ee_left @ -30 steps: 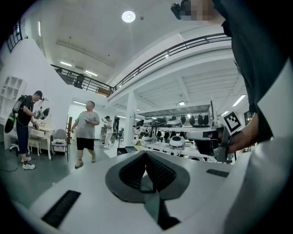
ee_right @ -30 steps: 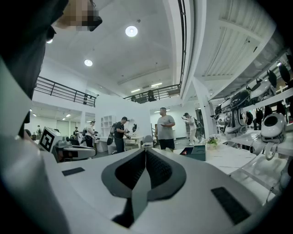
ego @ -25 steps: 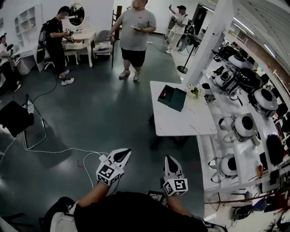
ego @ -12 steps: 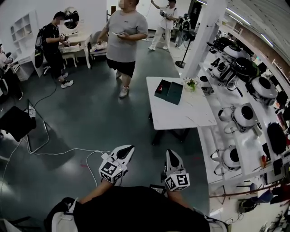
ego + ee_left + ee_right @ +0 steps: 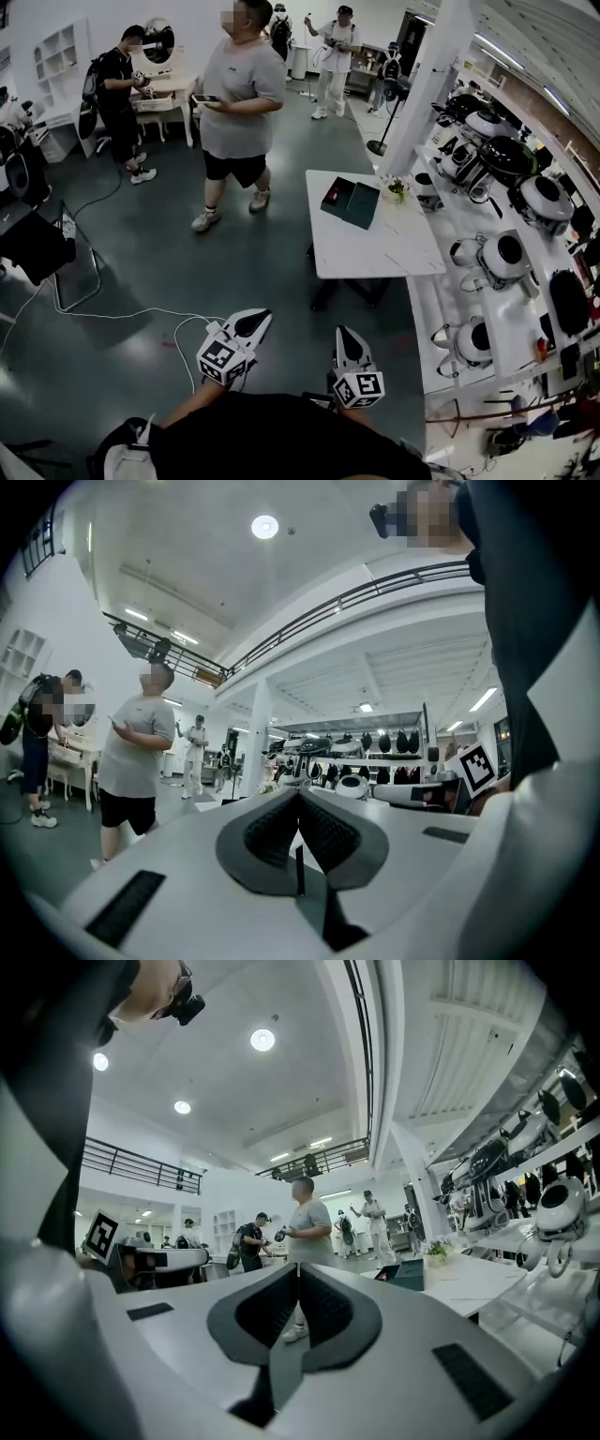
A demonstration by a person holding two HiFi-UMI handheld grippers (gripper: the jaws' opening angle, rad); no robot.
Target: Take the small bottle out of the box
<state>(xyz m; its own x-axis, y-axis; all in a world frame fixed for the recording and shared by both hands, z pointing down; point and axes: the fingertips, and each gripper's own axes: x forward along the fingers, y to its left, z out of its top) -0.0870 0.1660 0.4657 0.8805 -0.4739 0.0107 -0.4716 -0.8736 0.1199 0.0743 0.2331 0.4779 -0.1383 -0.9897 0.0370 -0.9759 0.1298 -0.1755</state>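
A dark open box (image 5: pixel 352 202) lies on the far end of a white table (image 5: pixel 375 248), well ahead of me; the same box (image 5: pixel 403 1274) shows at the right of the right gripper view. The small bottle cannot be made out. My left gripper (image 5: pixel 255 320) is held low over the floor, jaws shut with nothing between them, and in its own view the left gripper (image 5: pixel 299 794) points toward the shelves. My right gripper (image 5: pixel 344 334) hangs beside it, also shut and empty; the right gripper (image 5: pixel 299 1270) faces the room.
A person in a grey shirt (image 5: pixel 234 103) walks on the floor left of the table. Others stand at the back by a white desk (image 5: pixel 164 89). White shelves with helmet-like devices (image 5: pixel 497 258) line the right side. A cable (image 5: pixel 112 311) runs across the floor.
The person in grey has walked closer and to the left. The view shifted slightly toward the table. Both grippers stay shut, low in front of me.
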